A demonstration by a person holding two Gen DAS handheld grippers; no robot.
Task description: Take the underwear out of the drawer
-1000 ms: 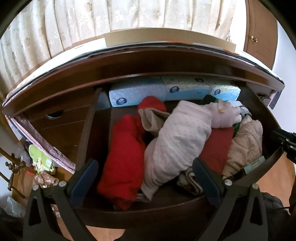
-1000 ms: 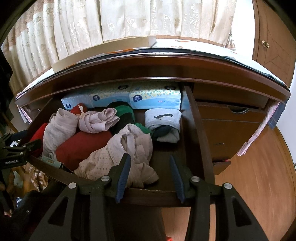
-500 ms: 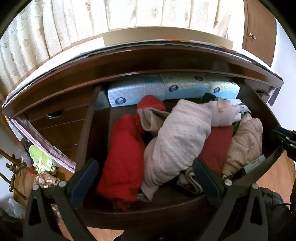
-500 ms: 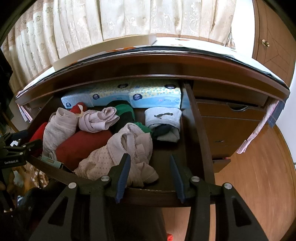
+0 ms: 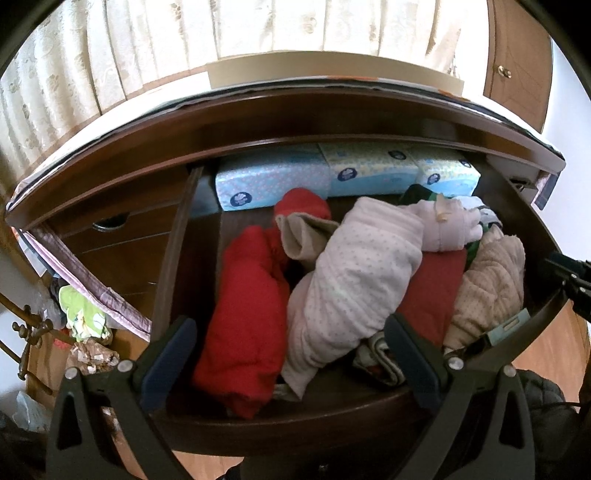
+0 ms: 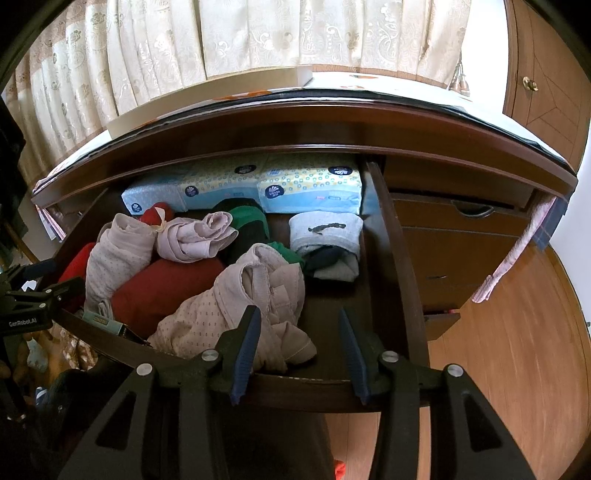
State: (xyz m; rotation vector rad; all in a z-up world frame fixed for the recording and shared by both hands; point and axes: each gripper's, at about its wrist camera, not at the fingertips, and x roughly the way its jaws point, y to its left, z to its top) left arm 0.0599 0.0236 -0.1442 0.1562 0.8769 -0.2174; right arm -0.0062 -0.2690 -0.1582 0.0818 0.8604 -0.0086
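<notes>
Nothing moved; both jaws gape empty before open drawer [image 6: 388, 258] of underwear [image 5: 351, 273]; curtains [image 6: 258, 33] behind.

The open drawer [image 6: 295, 384] holds a heap of rolled underwear [image 6: 192, 273] filling its left and middle. A row of tissue packs [image 6: 258, 188] lies along the back wall, behind the heap. One folded piece [image 6: 327, 243] sits apart at the right, in front of the packs. A flat box [image 6: 207, 99] rests on the dresser top [image 6: 406, 99], above the drawer.
</notes>
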